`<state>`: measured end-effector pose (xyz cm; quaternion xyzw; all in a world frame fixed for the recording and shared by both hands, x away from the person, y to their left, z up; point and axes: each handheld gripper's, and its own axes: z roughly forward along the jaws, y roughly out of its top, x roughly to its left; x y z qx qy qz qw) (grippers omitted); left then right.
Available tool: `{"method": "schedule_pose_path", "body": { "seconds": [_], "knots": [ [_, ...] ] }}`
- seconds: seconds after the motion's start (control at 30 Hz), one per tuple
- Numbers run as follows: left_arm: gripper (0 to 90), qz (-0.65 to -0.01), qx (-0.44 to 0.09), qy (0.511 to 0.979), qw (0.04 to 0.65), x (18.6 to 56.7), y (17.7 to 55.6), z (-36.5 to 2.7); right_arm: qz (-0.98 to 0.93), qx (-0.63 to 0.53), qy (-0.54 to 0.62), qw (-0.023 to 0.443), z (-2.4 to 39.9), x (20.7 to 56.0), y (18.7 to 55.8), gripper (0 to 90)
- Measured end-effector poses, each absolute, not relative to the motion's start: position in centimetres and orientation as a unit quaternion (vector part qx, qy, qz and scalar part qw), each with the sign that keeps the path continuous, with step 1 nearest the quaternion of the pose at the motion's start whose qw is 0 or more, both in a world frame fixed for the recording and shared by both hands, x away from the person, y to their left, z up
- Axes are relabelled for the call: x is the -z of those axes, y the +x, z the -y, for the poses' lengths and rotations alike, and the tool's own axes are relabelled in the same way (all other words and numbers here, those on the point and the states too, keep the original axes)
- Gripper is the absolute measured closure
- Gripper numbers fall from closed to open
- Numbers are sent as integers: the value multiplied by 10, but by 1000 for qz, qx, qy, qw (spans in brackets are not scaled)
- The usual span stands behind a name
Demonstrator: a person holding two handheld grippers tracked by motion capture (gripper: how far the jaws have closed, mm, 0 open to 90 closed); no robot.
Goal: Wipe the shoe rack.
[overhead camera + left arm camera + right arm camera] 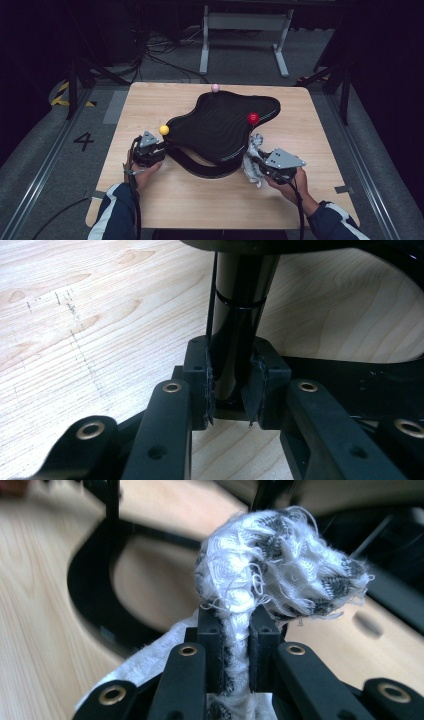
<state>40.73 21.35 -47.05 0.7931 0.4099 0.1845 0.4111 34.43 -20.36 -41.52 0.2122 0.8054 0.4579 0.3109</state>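
Your left gripper (229,390) clamped on black tubular leg (239,305) of black wavy-edged ribbed tray stand (220,125), steadying it. Right gripper (235,645) clenching white-grey frayed rag (280,565) beside stand's near-right edge, ready for wiping.

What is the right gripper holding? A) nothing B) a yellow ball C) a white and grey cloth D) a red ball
C: in the right gripper view the right gripper has its jaws pinched on the white and grey cloth, which bunches up above them, frayed at the edges. From above, the same cloth hangs at that gripper beside the black tray.
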Motion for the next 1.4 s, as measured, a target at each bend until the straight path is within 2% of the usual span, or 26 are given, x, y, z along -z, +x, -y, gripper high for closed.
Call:
{"method": "schedule_pose_path", "body": {
  "seconds": [0.17,0.3,0.63,0.8,0.97,1.13,1.3,1.4],
  "knots": [
    [732,-408,-182,796,408,470,406,-214,-777,-480,201,356,204,398,340,807],
    [733,-407,-179,797,408,469,404,-212,-772,-481,201,364,203,398,340,806],
    [727,-409,-177,790,421,472,405,-214,-818,-422,201,335,197,430,353,798],
    [725,-411,-178,787,424,473,403,-214,-844,-386,213,305,194,455,363,796],
    [727,-407,-175,789,425,473,400,-213,-859,-353,212,302,191,471,370,795],
    [725,-405,-171,792,424,473,398,-213,-847,-383,223,293,197,462,367,800],
    [725,-402,-172,791,429,474,398,-212,-818,-430,227,309,204,441,358,802],
    [725,-396,-174,797,421,473,398,-212,-782,-474,223,338,209,416,346,801]
  ]
}}
